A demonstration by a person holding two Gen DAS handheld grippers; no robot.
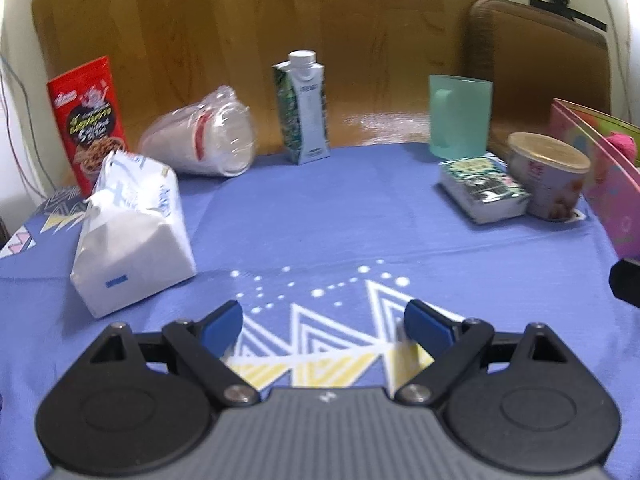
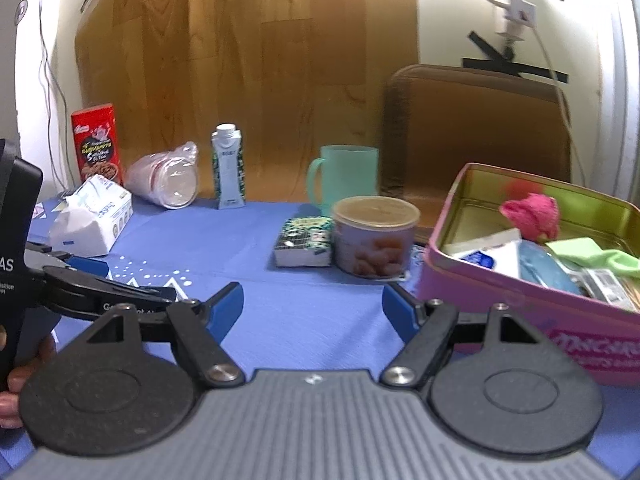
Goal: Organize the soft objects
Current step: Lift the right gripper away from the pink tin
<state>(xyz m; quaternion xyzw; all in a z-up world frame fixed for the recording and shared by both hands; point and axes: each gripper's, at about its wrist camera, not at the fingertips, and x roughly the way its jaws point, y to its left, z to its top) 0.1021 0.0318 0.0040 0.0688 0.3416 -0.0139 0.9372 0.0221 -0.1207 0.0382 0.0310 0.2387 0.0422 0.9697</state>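
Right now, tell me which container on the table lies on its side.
The plastic-wrapped stack of cups, beside the red box. The carton, mug and can stand upright.

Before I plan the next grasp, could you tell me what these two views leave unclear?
- Pink tin: in the right wrist view its near wall hides how deep the contents go; the left wrist view cuts it at the edge.
- Tissue pack: print blurred in both views.
- Red cereal box: base hidden behind the tissue pack, left wrist view.
- Small snack pack: label too blurred to read.
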